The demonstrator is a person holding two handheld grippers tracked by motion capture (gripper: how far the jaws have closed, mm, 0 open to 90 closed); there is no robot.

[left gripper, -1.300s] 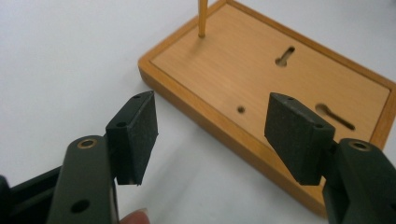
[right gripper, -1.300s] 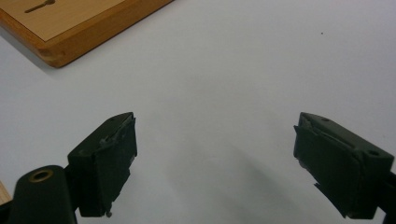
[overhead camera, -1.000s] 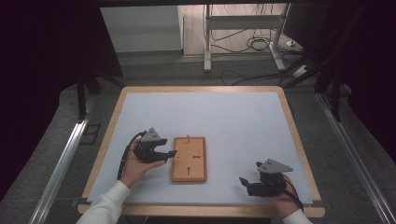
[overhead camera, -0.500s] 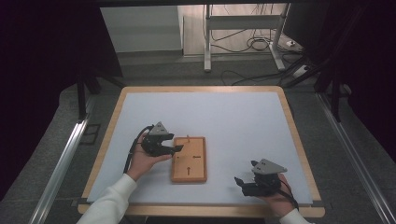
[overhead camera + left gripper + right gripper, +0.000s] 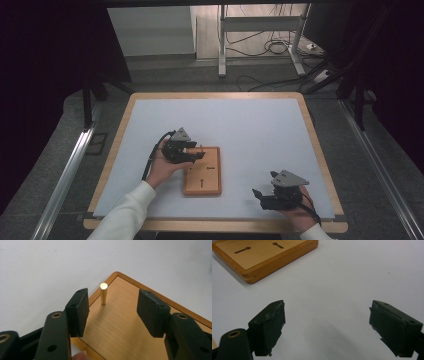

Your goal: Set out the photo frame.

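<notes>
Since the earlier frame, left gripper (image 5: 196,151) was carried onto the wooden board (image 5: 202,171); its jaws have just been closing, not yet gripping. Brass peg (image 5: 103,293) stands upright ahead, between the jaws, nearer one pad. Peg should be centred before closing and pulled straight. Right gripper (image 5: 260,194) rests wide, empty. No readable writing, arrow-shaped slots only.

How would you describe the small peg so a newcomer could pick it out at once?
On the white table lies a wooden board. Near its far left corner, just ahead of the left tool, stands the peg: a short upright brass-coloured pin, the one thing rising from the board, whose other marks are flat slots.
</notes>
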